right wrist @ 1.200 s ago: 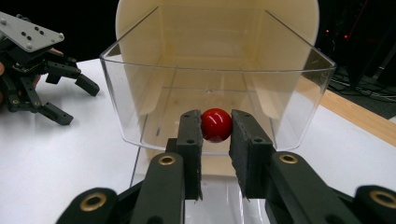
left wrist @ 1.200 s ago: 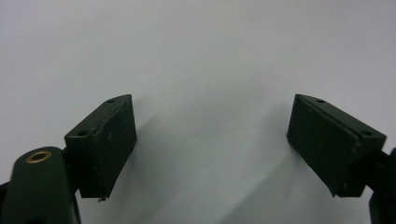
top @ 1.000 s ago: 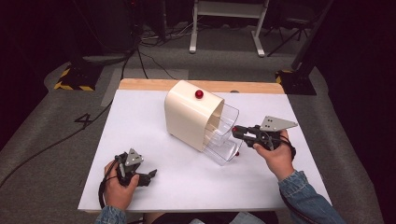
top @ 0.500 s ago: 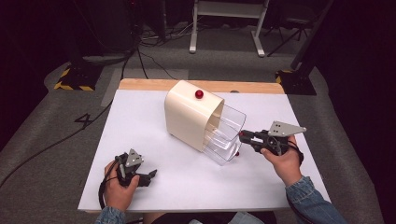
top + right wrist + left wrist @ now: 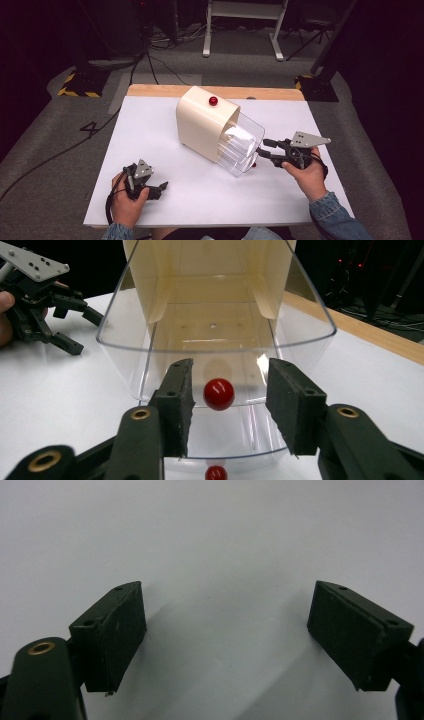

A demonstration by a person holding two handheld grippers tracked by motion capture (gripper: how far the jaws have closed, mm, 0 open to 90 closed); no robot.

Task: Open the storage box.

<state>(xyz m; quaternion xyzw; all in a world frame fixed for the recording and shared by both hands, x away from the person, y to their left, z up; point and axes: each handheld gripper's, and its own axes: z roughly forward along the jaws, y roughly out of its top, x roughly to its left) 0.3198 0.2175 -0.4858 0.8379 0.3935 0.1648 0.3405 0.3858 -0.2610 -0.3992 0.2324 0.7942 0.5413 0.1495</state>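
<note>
Cream box point(image 5: 202, 127) with clear plastic drawer point(image 5: 242, 145) pulled out, mid desk point(image 5: 165, 130). Right gripper point(image 5: 265, 149), jaws apart, beside drawer's red knob point(image 5: 219, 394). Left gripper point(image 5: 159, 189), jaws apart, near-left.

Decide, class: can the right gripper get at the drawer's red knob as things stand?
Probably yes. The right gripper has its jaws open on either side of the red knob on the clear drawer, and nothing sits between them.

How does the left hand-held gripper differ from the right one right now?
The left hand-held gripper sits over bare white table, jaws wide; the right hand-held gripper is at the clear drawer, jaws narrower, on either side of its red knob without touching. Both are open, black, hand-held.
</note>
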